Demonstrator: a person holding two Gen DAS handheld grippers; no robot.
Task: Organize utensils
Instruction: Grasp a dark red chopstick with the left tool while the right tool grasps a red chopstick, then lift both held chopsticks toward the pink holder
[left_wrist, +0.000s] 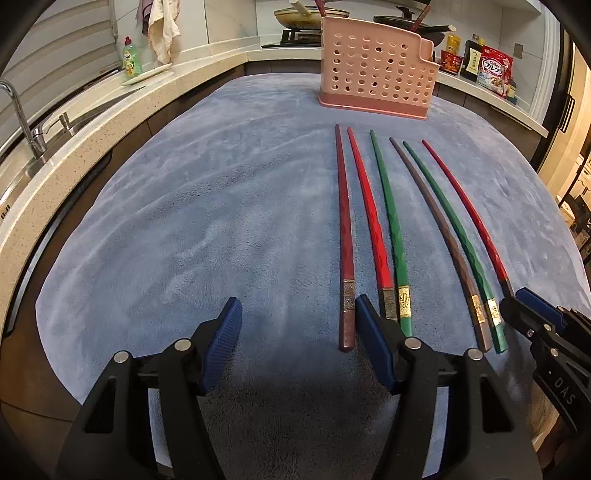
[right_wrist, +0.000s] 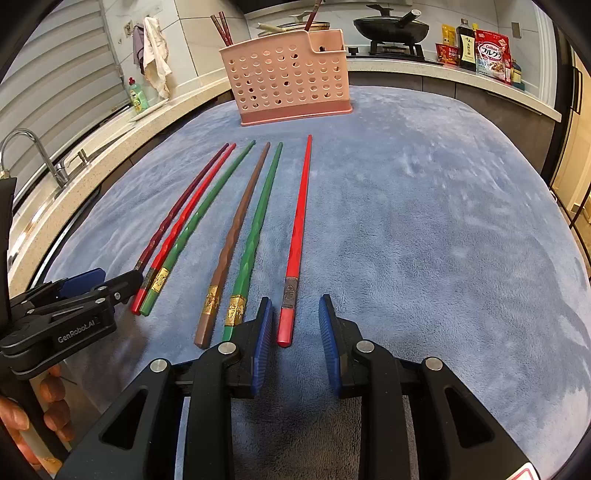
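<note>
Several chopsticks lie side by side on a blue cloth (left_wrist: 184, 221): a dark red one (left_wrist: 345, 240), a red one (left_wrist: 371, 221), a green one (left_wrist: 391, 225), a brown one (left_wrist: 439, 229), a second green one (left_wrist: 452, 221) and a second red one (right_wrist: 297, 229). A pink perforated utensil holder (left_wrist: 373, 70) stands at the far end, also in the right wrist view (right_wrist: 291, 79). My left gripper (left_wrist: 297, 314) is open, just left of the dark red chopstick's handle end. My right gripper (right_wrist: 295, 317) is open around the handle end of the rightmost red chopstick.
A sink with a faucet (left_wrist: 18, 114) and a green soap bottle (left_wrist: 131, 59) line the counter on the left. A stove with pans (right_wrist: 391, 26) and food packages (right_wrist: 491, 51) stand behind. The holder has chopsticks (right_wrist: 221, 27) in it.
</note>
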